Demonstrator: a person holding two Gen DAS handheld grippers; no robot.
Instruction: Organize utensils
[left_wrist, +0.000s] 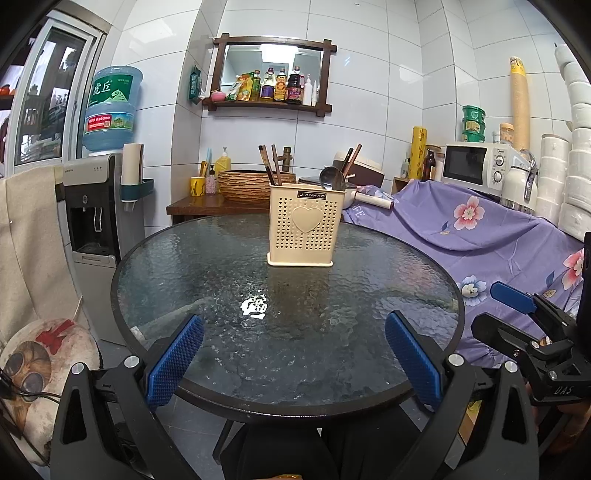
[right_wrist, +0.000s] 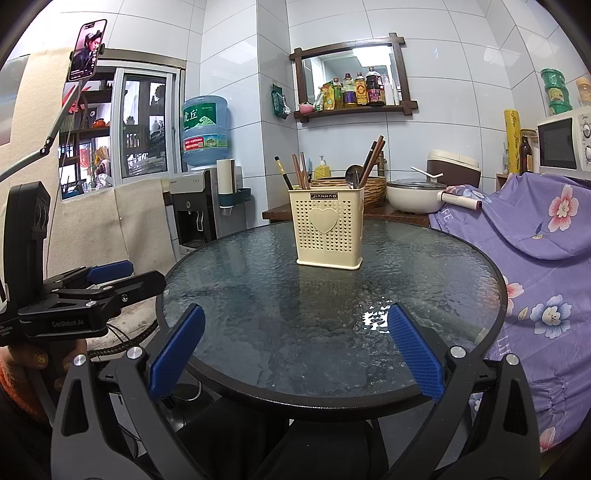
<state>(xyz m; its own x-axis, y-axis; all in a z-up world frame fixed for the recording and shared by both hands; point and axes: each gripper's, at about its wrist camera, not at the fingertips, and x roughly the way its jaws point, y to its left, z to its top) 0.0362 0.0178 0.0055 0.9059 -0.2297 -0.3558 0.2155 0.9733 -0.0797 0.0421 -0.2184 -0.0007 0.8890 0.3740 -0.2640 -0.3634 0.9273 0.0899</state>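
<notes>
A cream perforated utensil holder with a heart on its front stands at the far side of the round glass table. It holds brown chopsticks on the left and a metal spoon with more chopsticks on the right. It also shows in the right wrist view. My left gripper is open and empty over the table's near edge. My right gripper is open and empty, also at the near edge. Each gripper appears at the side of the other's view.
A water dispenser stands left of the table. A purple floral cloth covers furniture on the right, with a microwave behind. A wooden side table with a basket and a pot sits behind the round table.
</notes>
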